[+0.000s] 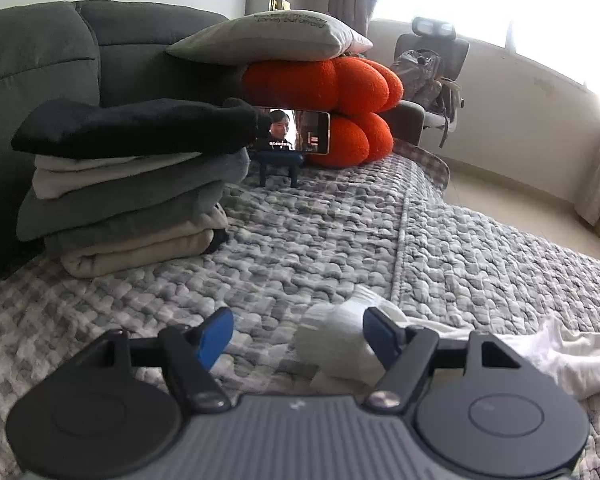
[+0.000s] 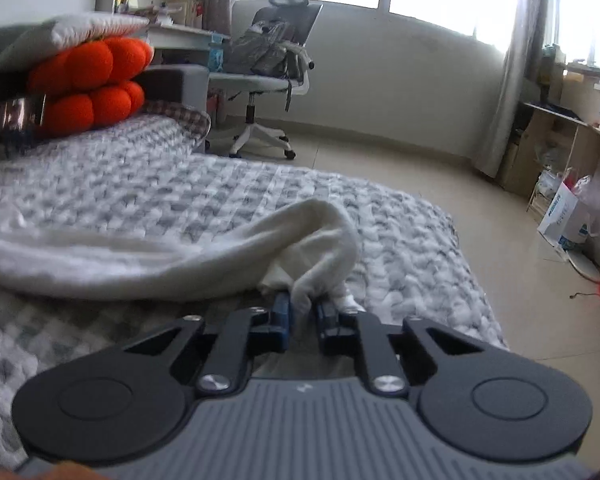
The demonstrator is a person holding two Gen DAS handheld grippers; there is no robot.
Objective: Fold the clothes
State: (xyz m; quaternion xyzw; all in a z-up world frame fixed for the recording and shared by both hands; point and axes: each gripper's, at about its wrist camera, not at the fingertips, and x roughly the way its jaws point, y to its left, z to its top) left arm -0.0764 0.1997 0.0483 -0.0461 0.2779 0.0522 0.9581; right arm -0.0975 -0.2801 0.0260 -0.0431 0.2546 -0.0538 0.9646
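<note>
The work surface is a bed covered by a grey-and-white quilted blanket [image 1: 320, 232]. At the far left of the bed, against a dark grey headboard [image 1: 60, 48], stands a stack of folded clothes [image 1: 128, 188] with a black garment on top. To the right of the stack, a phone [image 1: 296, 130] rests on a small stand in front of an orange cushion [image 1: 340, 92], which carries a pale pillow [image 1: 272, 36]. Beyond the bed are a tiled floor [image 2: 440, 184], an office chair [image 2: 272, 60], bright windows and a shelf unit at the far right.

Left tongs [image 1: 298, 334]: jaws wide apart, clamped on nothing. A bunched end of the white garment [image 1: 332, 344] lies between the fingers, touching the right one.

Right tongs [image 2: 302, 312]: jaws nearly together, clamped on a fold of the white garment. The garment lies on the blanket at the near edge of the bed and runs left from the right tongs.
</note>
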